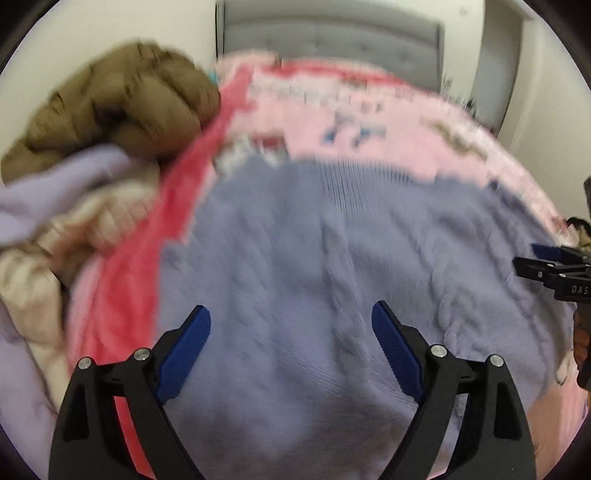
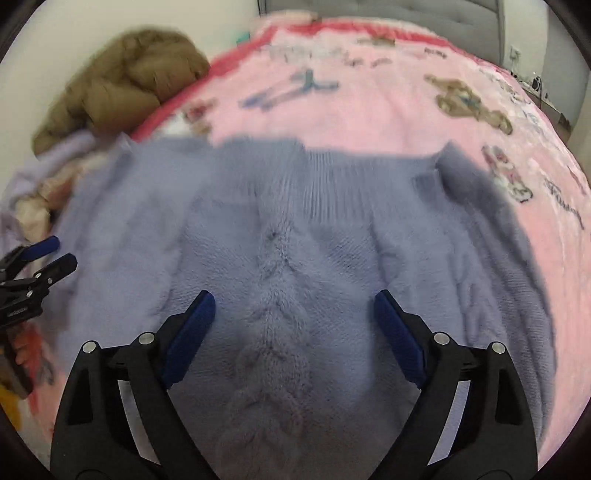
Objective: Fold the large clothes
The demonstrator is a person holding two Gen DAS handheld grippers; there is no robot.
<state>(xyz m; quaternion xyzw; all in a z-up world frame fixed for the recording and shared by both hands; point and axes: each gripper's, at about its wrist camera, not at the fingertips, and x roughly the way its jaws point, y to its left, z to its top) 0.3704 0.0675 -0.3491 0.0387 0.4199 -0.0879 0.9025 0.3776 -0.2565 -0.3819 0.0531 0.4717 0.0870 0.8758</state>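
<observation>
A lavender-blue cable-knit sweater (image 1: 332,258) lies spread on a pink printed blanket (image 1: 369,110); it also fills the right wrist view (image 2: 295,240). My left gripper (image 1: 291,332) is open and empty just above the sweater. My right gripper (image 2: 295,321) is open and empty above the sweater's middle cable. The right gripper shows at the right edge of the left wrist view (image 1: 532,260). The left gripper shows at the left edge of the right wrist view (image 2: 62,254). Both views are blurred.
A pile of other clothes lies at the left: a brown puffy jacket (image 1: 122,107), a pale lilac garment (image 1: 55,192) and a beige knit (image 1: 74,236). A grey padded headboard (image 1: 332,33) and white walls stand behind the bed. The blanket has a red border (image 1: 184,192).
</observation>
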